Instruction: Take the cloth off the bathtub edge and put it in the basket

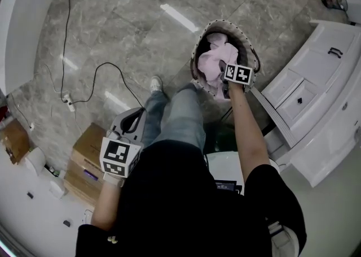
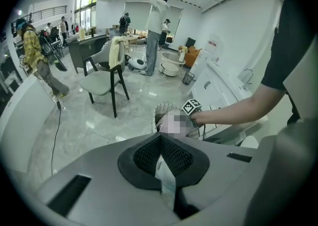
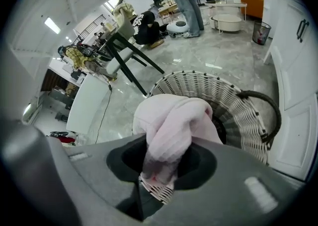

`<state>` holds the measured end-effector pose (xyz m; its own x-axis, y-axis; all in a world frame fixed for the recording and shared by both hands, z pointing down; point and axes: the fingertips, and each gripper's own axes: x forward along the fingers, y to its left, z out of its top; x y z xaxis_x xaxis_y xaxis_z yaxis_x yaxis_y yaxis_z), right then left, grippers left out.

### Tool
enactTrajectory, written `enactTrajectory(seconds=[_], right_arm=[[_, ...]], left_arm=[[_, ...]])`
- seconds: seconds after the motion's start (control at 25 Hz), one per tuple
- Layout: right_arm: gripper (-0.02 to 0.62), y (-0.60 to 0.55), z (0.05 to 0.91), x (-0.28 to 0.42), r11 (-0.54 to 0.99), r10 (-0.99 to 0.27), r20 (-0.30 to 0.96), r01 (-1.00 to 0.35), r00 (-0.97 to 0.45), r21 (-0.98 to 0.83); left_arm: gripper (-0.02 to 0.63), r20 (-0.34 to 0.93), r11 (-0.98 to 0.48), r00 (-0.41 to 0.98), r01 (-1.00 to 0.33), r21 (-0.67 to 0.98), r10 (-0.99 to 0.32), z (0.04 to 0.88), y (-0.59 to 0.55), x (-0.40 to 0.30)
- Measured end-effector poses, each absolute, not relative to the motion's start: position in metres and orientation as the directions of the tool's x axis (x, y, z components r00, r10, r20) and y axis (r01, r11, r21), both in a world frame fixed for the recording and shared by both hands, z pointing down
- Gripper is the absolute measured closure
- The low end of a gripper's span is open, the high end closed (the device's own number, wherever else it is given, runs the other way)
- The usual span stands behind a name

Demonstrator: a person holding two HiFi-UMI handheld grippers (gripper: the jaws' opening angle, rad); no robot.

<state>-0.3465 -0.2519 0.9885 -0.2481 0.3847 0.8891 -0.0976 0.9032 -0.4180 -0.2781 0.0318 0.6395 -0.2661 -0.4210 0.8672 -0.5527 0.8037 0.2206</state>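
Grey marble floor [image 1: 113, 18], white cabinet [image 1: 316, 81] at the side. Wicker basket [image 3: 198, 78] stands between them, and the pink cloth [image 3: 171, 120] bunches over its mouth, pinched in the right gripper [image 3: 165, 168] jaws. Left gripper [image 2: 160, 143] hangs low, jaws pressed together, empty. Step looks like drop-off; next move calls for spreading the right jaws so the cloth falls in.

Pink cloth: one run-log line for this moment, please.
right gripper: shut on pink terry cloth | position: over white wicker basket | left gripper: shut
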Motion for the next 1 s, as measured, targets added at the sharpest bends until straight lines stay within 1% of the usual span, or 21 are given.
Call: enactTrajectory(seconds=[0.44,0.52,0.6,0.64,0.76,1.0], right_arm=[[0.459,-0.237,1.059,-0.327,0.925,0.321,0.935,-0.164,-0.151,-0.344],[0.448,-0.236,1.064,-0.327,0.922,0.31,0.939,-0.196,-0.146,-0.335],[0.422,-0.236,1.066,-0.327,0.917,0.299,0.942,-0.227,-0.15,-0.327],[0.422,-0.236,1.065,-0.329,0.917,0.292,0.943,-0.234,-0.158,-0.323],[0.422,-0.234,1.061,-0.334,0.922,0.282,0.943,-0.22,-0.176,-0.317],[0.422,-0.221,1.048,-0.335,0.932,0.298,0.94,-0.161,-0.167,-0.324]], left_arm=[[0.592,0.891,0.835,-0.251,-0.507,0.213,-0.379,0.66,0.07,-0.255],[0.592,0.893,0.841,-0.252,-0.498,0.211,-0.373,0.661,0.077,-0.252],[0.592,0.894,0.845,-0.252,-0.49,0.213,-0.371,0.662,0.081,-0.249],[0.592,0.894,0.846,-0.251,-0.489,0.215,-0.372,0.662,0.083,-0.248],[0.592,0.892,0.846,-0.251,-0.487,0.219,-0.375,0.662,0.085,-0.246],[0.592,0.886,0.846,-0.261,-0.485,0.224,-0.384,0.656,0.089,-0.246]])
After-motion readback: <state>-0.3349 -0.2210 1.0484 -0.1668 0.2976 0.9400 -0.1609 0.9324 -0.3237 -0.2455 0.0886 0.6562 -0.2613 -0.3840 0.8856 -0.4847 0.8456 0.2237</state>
